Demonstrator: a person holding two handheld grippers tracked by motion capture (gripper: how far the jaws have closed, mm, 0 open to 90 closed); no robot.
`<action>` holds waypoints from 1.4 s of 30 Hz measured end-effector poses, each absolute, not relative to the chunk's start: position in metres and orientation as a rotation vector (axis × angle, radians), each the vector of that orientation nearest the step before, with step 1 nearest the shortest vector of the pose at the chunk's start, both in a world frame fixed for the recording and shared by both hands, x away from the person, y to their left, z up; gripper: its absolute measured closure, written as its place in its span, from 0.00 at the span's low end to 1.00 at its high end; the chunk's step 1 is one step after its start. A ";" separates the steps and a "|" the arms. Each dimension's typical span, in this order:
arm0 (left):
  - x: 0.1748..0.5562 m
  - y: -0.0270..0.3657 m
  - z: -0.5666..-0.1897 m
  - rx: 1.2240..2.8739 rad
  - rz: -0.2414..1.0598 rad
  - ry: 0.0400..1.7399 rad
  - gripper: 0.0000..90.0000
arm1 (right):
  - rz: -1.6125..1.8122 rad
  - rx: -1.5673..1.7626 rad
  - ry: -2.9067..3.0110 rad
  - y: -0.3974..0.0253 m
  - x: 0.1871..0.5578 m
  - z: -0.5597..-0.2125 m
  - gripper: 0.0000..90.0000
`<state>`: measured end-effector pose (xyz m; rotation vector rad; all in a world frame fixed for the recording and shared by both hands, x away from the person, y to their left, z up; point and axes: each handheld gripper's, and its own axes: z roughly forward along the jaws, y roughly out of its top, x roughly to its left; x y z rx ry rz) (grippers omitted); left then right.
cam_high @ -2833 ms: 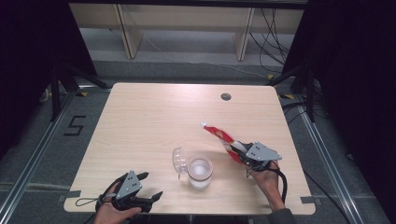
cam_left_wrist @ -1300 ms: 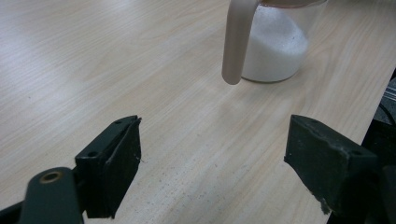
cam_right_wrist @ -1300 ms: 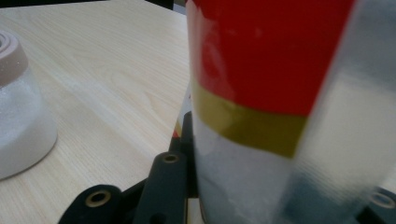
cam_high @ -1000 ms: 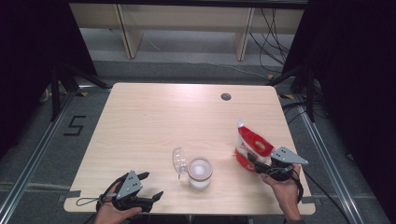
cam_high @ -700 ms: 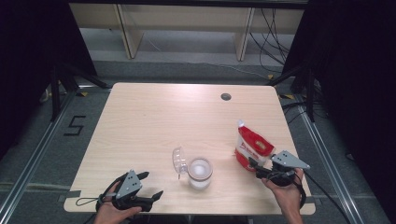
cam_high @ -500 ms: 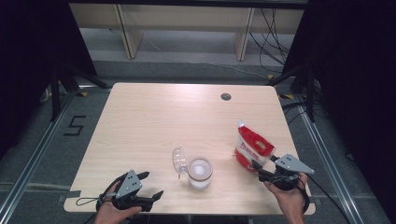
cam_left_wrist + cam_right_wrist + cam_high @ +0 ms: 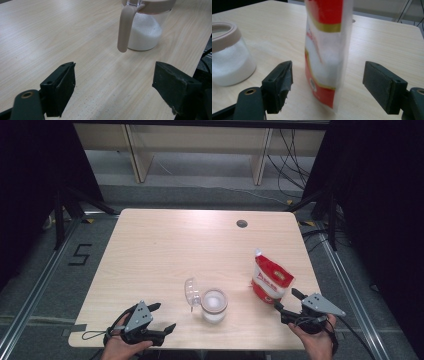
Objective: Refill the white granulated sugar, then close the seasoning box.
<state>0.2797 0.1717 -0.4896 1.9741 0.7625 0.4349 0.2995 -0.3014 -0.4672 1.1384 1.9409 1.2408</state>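
A red and white pouch (image 7: 270, 279) stands upright on the table near its right edge; up close the pouch (image 7: 325, 50) holds white powder. My right gripper (image 7: 289, 301) sits just behind it, open, with its jaws apart from the pouch (image 7: 327, 86). A clear jar (image 7: 214, 305) of white powder stands at the table's front middle with its hinged lid (image 7: 191, 292) flipped open to the left. In the left gripper view the jar (image 7: 146, 27) shows a beige handle (image 7: 125, 27). My left gripper (image 7: 165, 316) rests open at the front left, empty (image 7: 113, 88).
The light wooden table (image 7: 165, 250) has a round cable hole (image 7: 242, 224) near its far edge. Shelving and cables lie beyond the table on the floor. A floor mark "5" (image 7: 80, 254) is at the left.
The right gripper carried the pouch from the table's middle to the right, stood it upright, let go and drew back toward the front edge. The left gripper stayed put.
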 end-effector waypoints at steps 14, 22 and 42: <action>0.281 0.175 -0.487 1.987 0.440 0.733 0.20 | 1.185 1.165 2.007 -0.293 0.274 -0.472 0.24; 0.282 0.175 -0.486 1.986 0.442 0.733 0.20 | 1.177 1.148 2.034 -0.291 0.274 -0.475 0.24; 0.276 0.176 -0.480 1.965 0.443 0.714 0.91 | 1.161 1.170 2.041 -0.287 0.273 -0.476 0.25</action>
